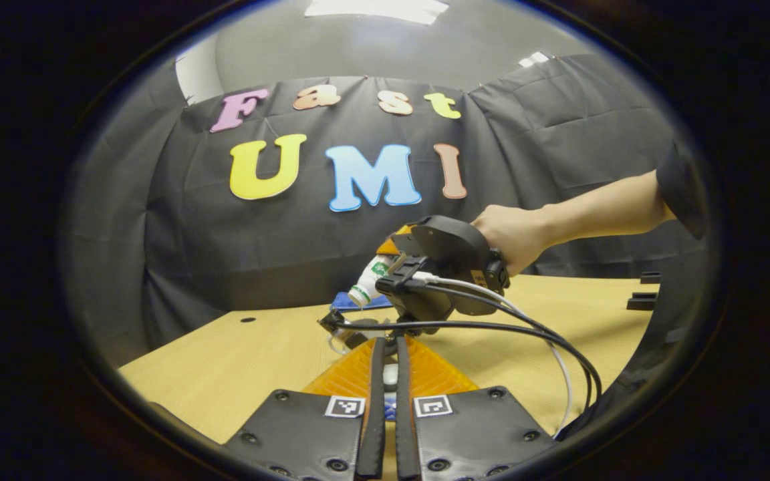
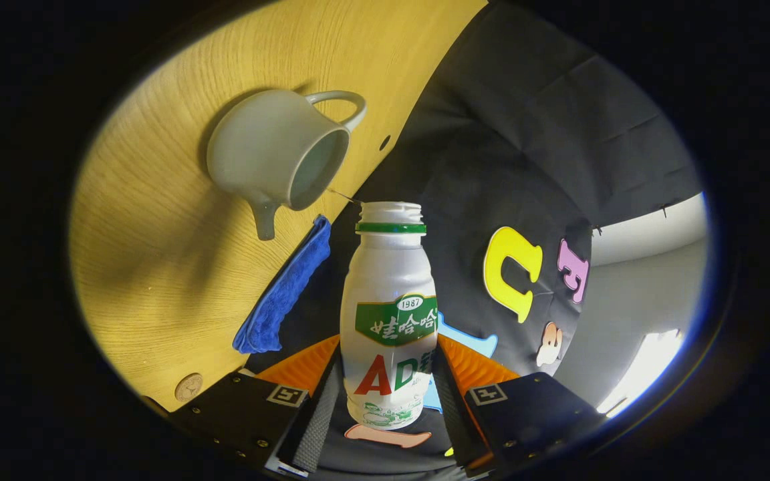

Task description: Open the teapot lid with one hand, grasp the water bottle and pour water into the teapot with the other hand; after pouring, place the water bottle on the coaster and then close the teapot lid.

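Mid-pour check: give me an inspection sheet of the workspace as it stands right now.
Surface: wooden table, bare and dry where visible.
Job's things: teapot open, no lid on it; bottle uncapped, mouth aimed toward the teapot; blue cloth lying beside the teapot.
Clutter: small round disc near the table edge; black blocks at the far side.
Grippers: right gripper clamps the bottle, held by a hand; left gripper nearly closed on a pale piece, likely the lid.
Cables: cables hang from the right gripper over the table.
Surroundings: black cloth wall.
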`<control>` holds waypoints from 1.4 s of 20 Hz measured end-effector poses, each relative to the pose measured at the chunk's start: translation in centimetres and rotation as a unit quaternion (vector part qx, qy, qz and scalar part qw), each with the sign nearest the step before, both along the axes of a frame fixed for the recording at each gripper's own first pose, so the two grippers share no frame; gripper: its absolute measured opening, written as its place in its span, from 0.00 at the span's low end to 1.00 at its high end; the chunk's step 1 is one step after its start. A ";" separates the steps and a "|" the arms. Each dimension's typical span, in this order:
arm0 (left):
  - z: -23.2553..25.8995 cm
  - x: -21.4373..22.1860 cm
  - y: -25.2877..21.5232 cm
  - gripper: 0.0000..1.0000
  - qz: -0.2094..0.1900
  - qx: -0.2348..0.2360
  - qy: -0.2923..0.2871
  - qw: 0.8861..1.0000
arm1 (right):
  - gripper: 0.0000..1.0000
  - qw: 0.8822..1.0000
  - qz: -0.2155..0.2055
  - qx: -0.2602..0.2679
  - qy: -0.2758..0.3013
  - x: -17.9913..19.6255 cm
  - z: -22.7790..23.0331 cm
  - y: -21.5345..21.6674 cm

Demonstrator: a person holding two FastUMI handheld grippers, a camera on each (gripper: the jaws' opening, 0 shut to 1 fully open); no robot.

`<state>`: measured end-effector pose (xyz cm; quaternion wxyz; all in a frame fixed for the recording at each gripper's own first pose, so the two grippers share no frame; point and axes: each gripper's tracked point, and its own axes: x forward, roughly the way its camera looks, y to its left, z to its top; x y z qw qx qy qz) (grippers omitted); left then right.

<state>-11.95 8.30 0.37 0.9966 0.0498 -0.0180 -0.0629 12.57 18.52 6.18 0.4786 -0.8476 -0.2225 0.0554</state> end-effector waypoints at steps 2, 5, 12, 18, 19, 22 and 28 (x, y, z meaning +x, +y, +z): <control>0.0 0.0 0.1 0.17 0.000 -0.002 0.001 1.000 | 0.73 1.000 -0.001 -0.002 0.008 -0.1 -0.3 0.1; -0.3 0.1 0.2 0.17 0.000 -0.004 0.004 1.000 | 0.72 1.000 -0.002 -0.004 0.012 0.4 0.1 0.0; -0.1 0.0 0.5 0.13 0.003 -0.006 0.003 1.000 | 0.73 0.997 -0.007 0.023 0.072 1.2 -0.5 -0.5; -0.3 0.1 0.2 0.13 -0.001 -0.012 0.007 1.000 | 0.73 0.980 -0.021 0.124 0.152 0.8 -2.9 -1.2; -0.3 0.1 0.2 0.13 -0.001 -0.013 0.008 1.000 | 0.71 0.977 -0.023 0.134 0.162 0.7 -3.0 -1.2; -0.2 0.1 0.3 0.13 0.000 -0.013 0.006 1.000 | 0.73 0.965 -0.032 0.167 0.199 0.9 -4.2 -1.5; -0.1 0.2 0.6 0.13 0.001 -0.017 0.007 1.000 | 0.73 0.949 -0.039 0.210 0.234 0.6 -5.1 -1.9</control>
